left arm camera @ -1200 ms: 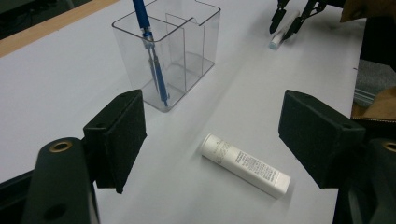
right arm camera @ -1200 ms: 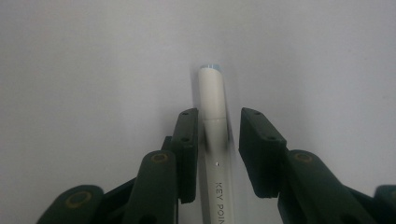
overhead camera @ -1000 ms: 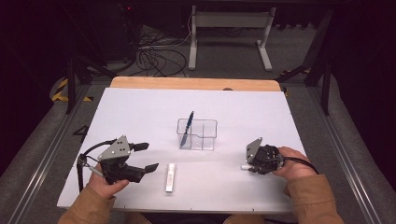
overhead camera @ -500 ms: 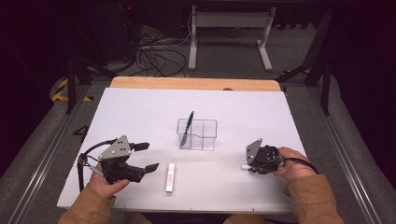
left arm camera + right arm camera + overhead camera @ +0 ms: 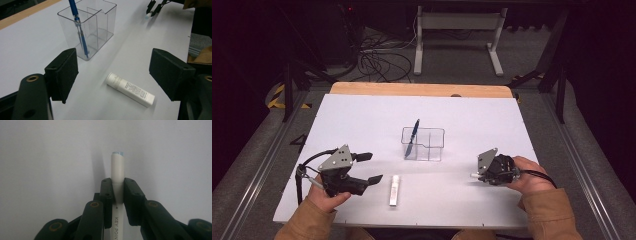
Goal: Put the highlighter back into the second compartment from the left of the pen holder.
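Risk first: my right tool clamps a white marker low over the bench, tip protruding; a weak pinch could let it swivel. Left tool gapes empty around the white tube, near the clear organizer with a blue pen.

Right gripper — both black jaws pressed against a white marker, one on each side of its barrel. The marker runs straight up the middle of the frame, its rounded end with a pale blue tip standing clear beyond the jaws. Grey lettering reading "KEY POIN" runs along the barrel below the clamped section. Behind it lies the plain white table surface — a soft shadow falls on it just left of the marker.
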Demonstrator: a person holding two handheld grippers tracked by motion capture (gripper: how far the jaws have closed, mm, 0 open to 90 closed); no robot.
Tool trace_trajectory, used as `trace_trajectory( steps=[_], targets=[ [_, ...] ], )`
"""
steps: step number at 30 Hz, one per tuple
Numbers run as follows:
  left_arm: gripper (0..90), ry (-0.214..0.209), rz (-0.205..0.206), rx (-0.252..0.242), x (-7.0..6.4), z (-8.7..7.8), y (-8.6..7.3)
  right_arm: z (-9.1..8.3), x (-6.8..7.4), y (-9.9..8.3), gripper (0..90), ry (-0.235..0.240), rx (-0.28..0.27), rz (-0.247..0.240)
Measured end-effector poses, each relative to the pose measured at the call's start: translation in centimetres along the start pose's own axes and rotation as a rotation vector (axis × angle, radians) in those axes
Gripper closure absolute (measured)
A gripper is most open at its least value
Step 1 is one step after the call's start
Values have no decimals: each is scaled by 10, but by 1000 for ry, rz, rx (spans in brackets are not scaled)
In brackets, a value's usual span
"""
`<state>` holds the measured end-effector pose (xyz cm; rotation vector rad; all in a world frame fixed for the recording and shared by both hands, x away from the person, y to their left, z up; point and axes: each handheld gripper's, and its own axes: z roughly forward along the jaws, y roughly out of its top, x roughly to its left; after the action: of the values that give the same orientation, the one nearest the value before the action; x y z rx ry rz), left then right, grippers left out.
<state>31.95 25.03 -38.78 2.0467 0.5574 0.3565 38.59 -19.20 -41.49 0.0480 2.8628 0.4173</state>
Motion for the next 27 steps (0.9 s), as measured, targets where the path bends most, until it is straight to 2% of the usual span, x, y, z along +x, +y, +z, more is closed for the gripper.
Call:
trace_trajectory(
  steps=[3,8,14,18,27],
  targets=[
    [243,0,1,-1,0,0,0,-1,0,0,782,-6,-6,-1],
    [243,1,0,-2,0,0,0,-5,0,1,782,-19,-6,24],
    [243,1,0,-2,0,-1,0,-18,-2,2,782,-33,-85,75],
    [243,0,-1,-1,0,0,0,-26,-2,4,782,-51,-108,114],
    [243,1,1,-4,0,0,0,-43,-5,6,783,-55,-216,184]
  ],
)
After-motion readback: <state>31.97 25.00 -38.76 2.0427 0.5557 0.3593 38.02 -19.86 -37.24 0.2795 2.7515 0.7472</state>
